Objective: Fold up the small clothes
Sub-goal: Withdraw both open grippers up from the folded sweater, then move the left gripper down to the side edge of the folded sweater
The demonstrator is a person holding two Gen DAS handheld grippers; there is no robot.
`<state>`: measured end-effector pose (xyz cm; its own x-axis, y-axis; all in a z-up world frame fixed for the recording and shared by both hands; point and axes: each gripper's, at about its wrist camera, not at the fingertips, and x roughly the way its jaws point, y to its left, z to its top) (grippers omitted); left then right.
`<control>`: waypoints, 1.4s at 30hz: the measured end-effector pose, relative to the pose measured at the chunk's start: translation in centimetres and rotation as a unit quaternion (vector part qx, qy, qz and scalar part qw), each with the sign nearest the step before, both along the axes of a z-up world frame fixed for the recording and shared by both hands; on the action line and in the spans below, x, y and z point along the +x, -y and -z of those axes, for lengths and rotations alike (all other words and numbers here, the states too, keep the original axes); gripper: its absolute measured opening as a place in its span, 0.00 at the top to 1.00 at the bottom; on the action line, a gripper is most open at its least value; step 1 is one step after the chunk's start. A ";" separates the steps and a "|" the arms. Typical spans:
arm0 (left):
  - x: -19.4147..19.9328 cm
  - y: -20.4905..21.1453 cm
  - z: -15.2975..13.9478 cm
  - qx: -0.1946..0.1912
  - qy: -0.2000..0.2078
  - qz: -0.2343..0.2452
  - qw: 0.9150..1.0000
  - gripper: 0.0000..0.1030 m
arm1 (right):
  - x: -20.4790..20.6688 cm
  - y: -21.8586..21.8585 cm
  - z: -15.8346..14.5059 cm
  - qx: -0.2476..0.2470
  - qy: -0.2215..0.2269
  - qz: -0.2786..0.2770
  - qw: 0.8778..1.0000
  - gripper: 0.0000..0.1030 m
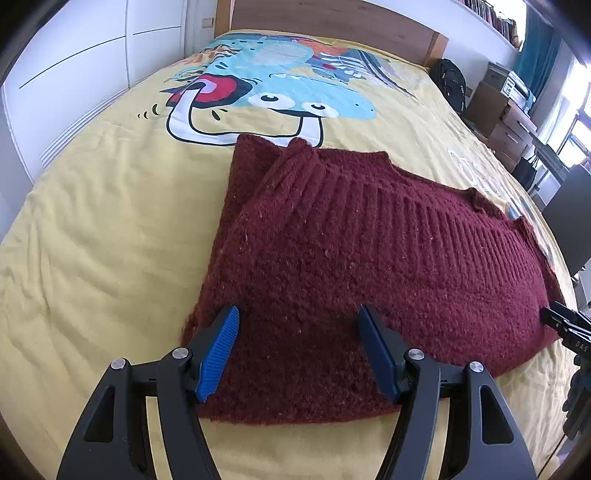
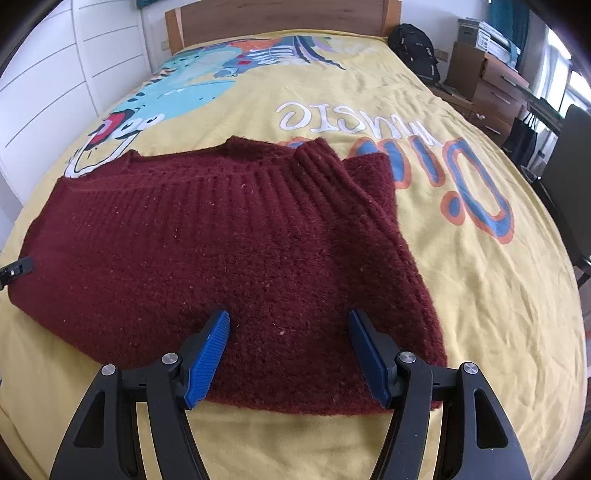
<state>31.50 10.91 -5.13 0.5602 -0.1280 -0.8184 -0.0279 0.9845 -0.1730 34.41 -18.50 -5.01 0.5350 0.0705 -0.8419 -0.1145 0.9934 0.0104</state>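
**Maroon sweater folded on the yellow bedspread**

Lies folded, maroon sweater, on the yellow bedspread, below the cartoon dinosaur print and beside the "Dino Music" lettering. Shows its ribbed hem turned toward the wooden headboard. Hovers over the sweater's near left edge, left gripper, released, nothing pinched between the blue pads. Hovers over the sweater's near right edge, right gripper, likewise spread and empty. Stands right of the headboard, black backpack.
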 end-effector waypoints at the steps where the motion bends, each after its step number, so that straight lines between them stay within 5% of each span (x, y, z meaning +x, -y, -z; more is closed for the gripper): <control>1: -0.1 -0.1 -0.2 -0.003 -0.001 -0.001 1.000 0.40 | -0.2 0.1 -0.2 -0.001 0.001 0.002 1.000 0.33; 30: -7.2 -4.3 -5.1 -0.048 0.005 -0.030 0.998 0.36 | -9.6 2.2 -7.1 0.022 0.042 0.057 0.997 0.33; 42: -8.3 -7.3 -3.5 -0.135 -0.024 -0.040 0.990 0.36 | -10.9 2.7 -6.9 0.016 0.036 0.072 0.997 0.33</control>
